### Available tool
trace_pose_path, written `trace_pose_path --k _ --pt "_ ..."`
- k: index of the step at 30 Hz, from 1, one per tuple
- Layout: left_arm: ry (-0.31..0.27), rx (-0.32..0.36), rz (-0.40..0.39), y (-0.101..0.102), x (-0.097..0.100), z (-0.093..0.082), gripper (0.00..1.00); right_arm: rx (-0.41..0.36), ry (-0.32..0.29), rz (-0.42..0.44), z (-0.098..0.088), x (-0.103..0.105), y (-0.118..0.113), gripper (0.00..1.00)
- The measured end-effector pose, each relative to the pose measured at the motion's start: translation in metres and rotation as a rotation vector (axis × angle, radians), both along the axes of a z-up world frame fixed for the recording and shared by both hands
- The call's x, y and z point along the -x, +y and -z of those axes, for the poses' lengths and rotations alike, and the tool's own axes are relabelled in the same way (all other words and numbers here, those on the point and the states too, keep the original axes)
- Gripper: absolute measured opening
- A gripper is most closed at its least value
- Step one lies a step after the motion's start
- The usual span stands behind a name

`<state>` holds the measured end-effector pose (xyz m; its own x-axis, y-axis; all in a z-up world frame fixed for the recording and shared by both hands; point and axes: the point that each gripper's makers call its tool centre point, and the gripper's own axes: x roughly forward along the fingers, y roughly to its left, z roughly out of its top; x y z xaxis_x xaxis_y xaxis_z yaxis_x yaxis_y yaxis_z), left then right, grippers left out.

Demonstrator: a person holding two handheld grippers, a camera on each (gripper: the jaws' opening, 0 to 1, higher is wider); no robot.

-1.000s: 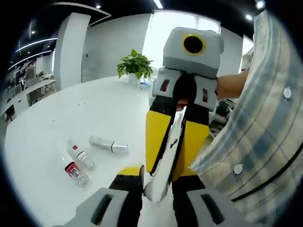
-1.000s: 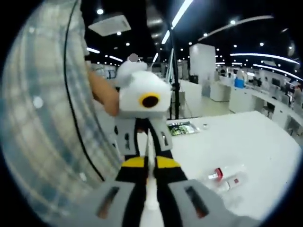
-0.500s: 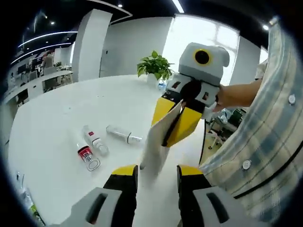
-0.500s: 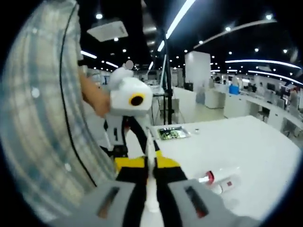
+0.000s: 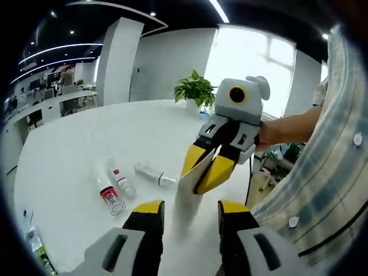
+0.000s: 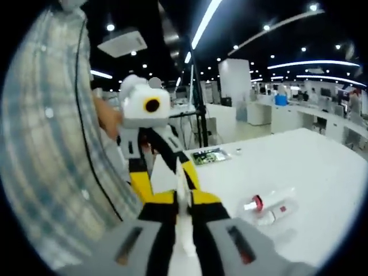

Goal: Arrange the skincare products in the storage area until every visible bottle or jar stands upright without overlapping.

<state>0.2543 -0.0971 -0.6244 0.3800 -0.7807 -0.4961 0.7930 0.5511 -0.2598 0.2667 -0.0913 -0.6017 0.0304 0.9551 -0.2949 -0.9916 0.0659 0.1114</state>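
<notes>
Right gripper (image 6: 183, 221) pinches a white tube (image 5: 191, 190); left gripper (image 5: 190, 215) has its jaws spread, apart from the tube. Left gripper view shows three bottles lying on the white table (image 5: 75, 155): red-capped bottle (image 5: 107, 192), clear bottle (image 5: 122, 181), silver tube (image 5: 152, 172), with a potted plant (image 5: 195, 91) far. Labels unreadable.

White tube (image 5: 188, 192) held off the table (image 5: 69, 161), pinched in the right hand-held gripper (image 6: 184, 230). Three clear bottles lie flat on the table: red-collared bottle (image 5: 107, 194), red-labelled bottle (image 5: 122, 183), slim bottle (image 5: 154, 173) near them.
</notes>
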Motion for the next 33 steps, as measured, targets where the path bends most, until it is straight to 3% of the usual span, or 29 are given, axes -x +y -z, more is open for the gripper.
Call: trace_pose_path --k 2,8,19,23,30,33 --pt "-0.005 -0.008 0.002 -0.001 -0.001 -0.001 0.39 0.004 0.019 0.004 0.000 0.000 -0.001 0.08" --pt "-0.019 -0.040 0.018 0.000 -0.001 -0.004 0.41 0.068 -0.005 -0.002 0.003 0.000 -0.002 0.10" --pt "-0.030 -0.077 0.006 0.003 -0.002 -0.007 0.42 0.142 -0.004 0.028 0.008 -0.004 0.000 0.22" --pt "-0.025 -0.078 -0.008 0.005 -0.001 -0.008 0.43 0.172 0.020 0.028 0.020 -0.004 -0.002 0.23" --pt "0.019 -0.125 -0.028 0.013 0.009 0.005 0.44 0.184 0.042 0.031 0.034 0.001 -0.002 0.22" --pt "0.049 -0.140 -0.045 0.016 0.014 0.012 0.44 0.165 0.048 0.033 0.034 0.003 0.003 0.16"
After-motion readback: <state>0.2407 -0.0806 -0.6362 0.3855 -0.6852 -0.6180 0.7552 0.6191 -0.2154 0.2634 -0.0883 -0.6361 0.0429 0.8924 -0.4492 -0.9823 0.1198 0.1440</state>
